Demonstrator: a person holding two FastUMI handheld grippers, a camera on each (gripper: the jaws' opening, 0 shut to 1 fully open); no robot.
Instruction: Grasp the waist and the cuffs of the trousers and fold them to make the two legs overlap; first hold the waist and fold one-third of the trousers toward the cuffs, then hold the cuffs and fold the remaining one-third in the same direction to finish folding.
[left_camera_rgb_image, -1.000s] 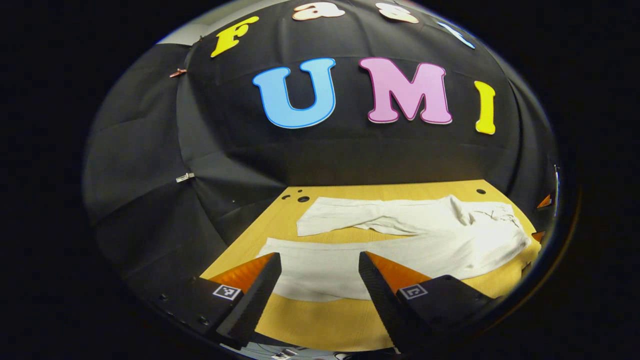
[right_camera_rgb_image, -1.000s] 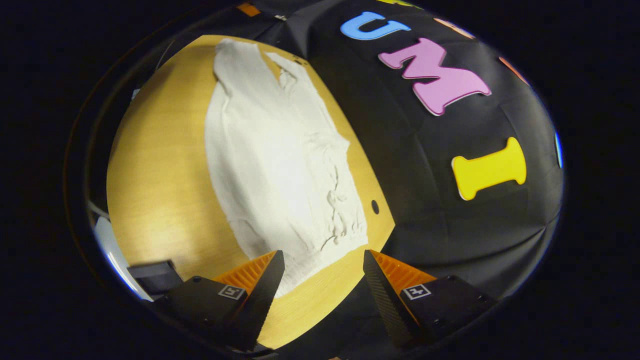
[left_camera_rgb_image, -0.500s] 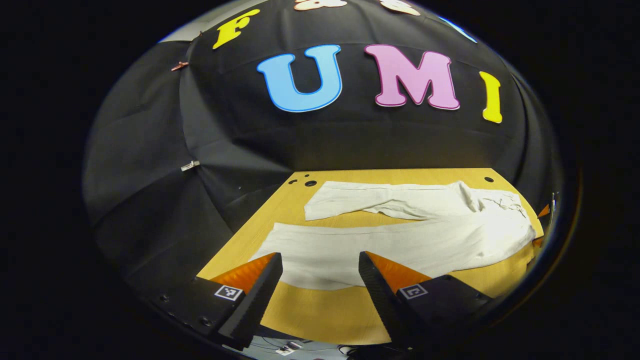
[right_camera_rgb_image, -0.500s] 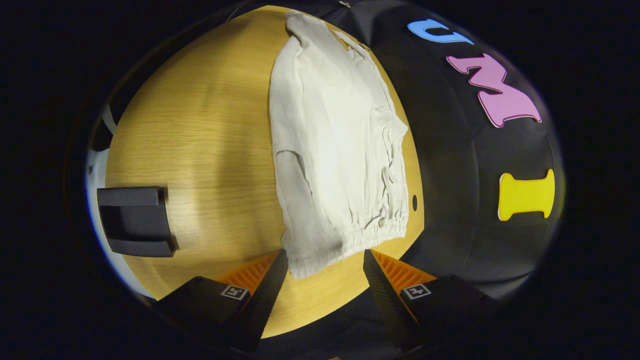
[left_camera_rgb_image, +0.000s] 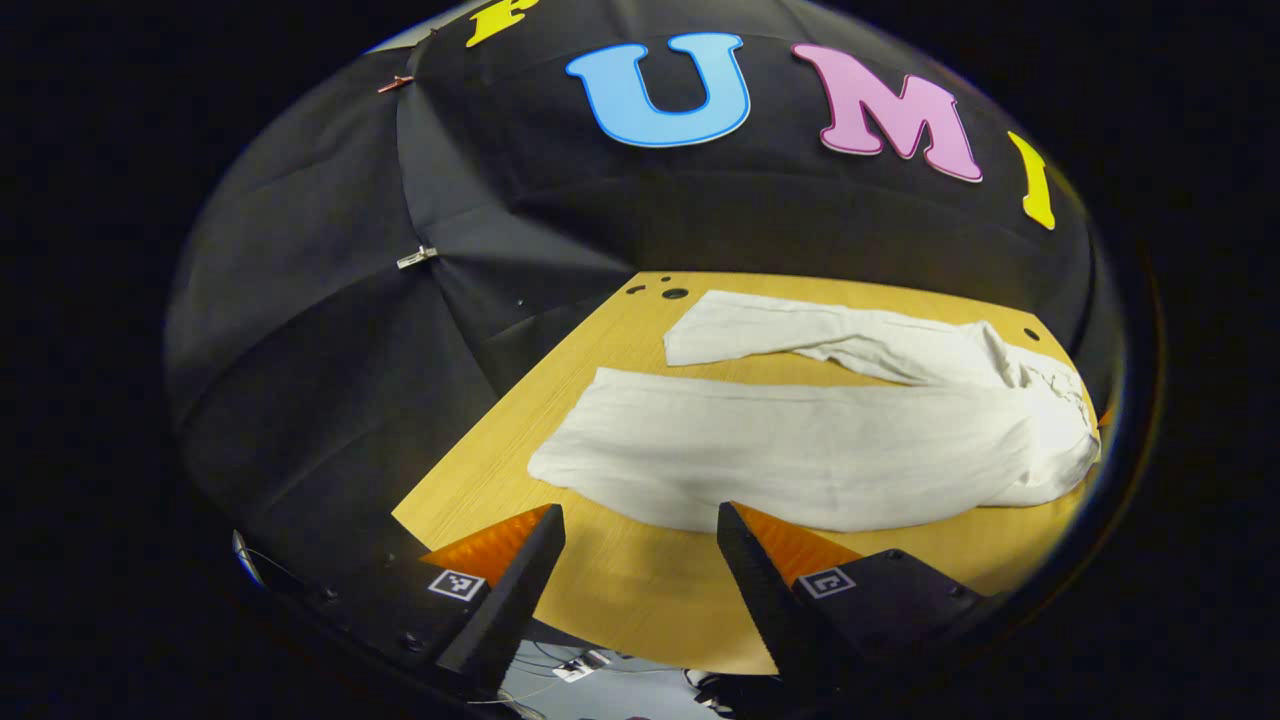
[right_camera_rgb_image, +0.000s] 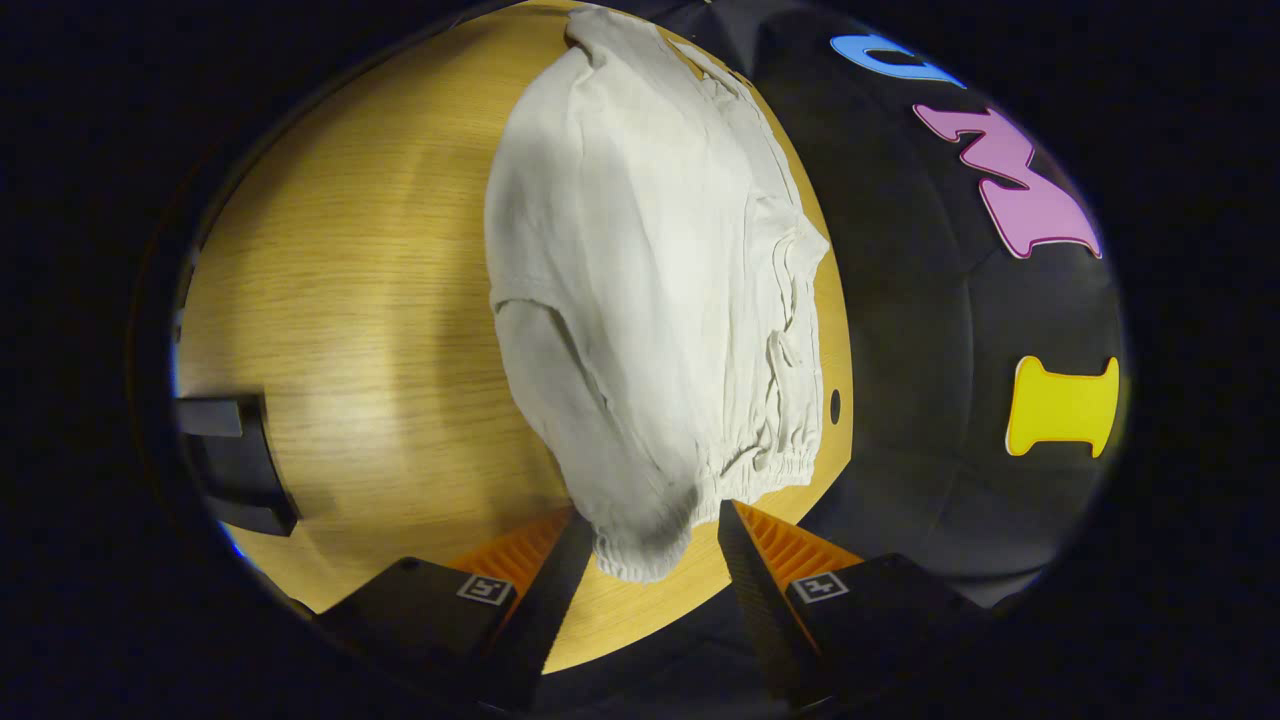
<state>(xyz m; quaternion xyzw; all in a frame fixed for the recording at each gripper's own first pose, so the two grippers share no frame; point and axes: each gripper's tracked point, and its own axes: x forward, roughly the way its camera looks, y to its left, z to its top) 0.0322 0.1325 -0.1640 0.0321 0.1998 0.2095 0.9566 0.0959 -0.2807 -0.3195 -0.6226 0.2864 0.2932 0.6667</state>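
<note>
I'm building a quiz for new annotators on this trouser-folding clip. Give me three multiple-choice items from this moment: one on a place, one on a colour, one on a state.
1. Where do the trousers lie?
A. on the wooden table
B. on the floor
C. in a basket

2. What colour are the trousers?
A. dark blue
B. off-white
C. red

3. How do the two legs lie?
A. stacked on each other
B. rolled up
C. spread apart, table showing between them

Answers:
1 A: the cloth rests flat on the wood-grain top in the left gripper view.
2 B: the fabric is pale cream in both views.
3 C: a strip of table separates the far leg from the near leg, so the first fold is not yet done.
</note>
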